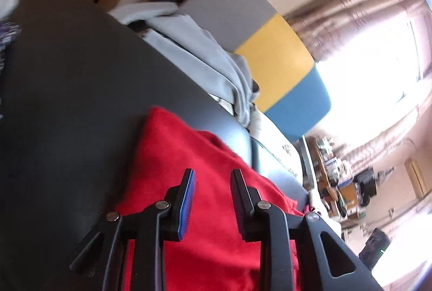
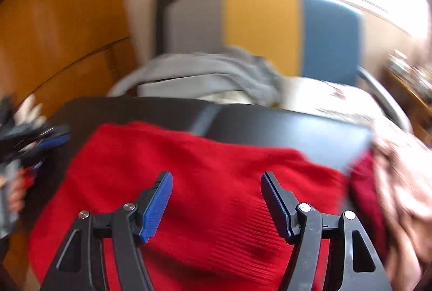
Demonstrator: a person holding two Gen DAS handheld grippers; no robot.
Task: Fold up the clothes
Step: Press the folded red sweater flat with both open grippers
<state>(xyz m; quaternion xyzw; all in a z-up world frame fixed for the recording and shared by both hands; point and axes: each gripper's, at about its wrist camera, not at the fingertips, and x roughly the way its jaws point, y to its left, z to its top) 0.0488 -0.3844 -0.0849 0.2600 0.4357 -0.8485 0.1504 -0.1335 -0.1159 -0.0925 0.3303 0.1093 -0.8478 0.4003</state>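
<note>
A red knitted garment [image 1: 189, 156] lies on a dark table [image 1: 67, 102]. My left gripper [image 1: 213, 175] hovers above it, open and empty, its blue-padded fingers apart. In the right wrist view the same red garment [image 2: 216, 169] spreads across the table [image 2: 270, 123], one part hanging over the right edge. My right gripper [image 2: 217, 177] is open wide above the garment and holds nothing. The left gripper [image 2: 32, 140] shows blurred at the left edge of the right wrist view.
Grey clothes [image 1: 194, 48] are heaped behind the table, in front of a grey, yellow and blue chair back [image 1: 272, 53]. A wooden door [image 2: 54, 34] stands at the left. A pinkish cloth [image 2: 399, 183] lies at the table's right. A cluttered shelf [image 1: 337, 177] is far off.
</note>
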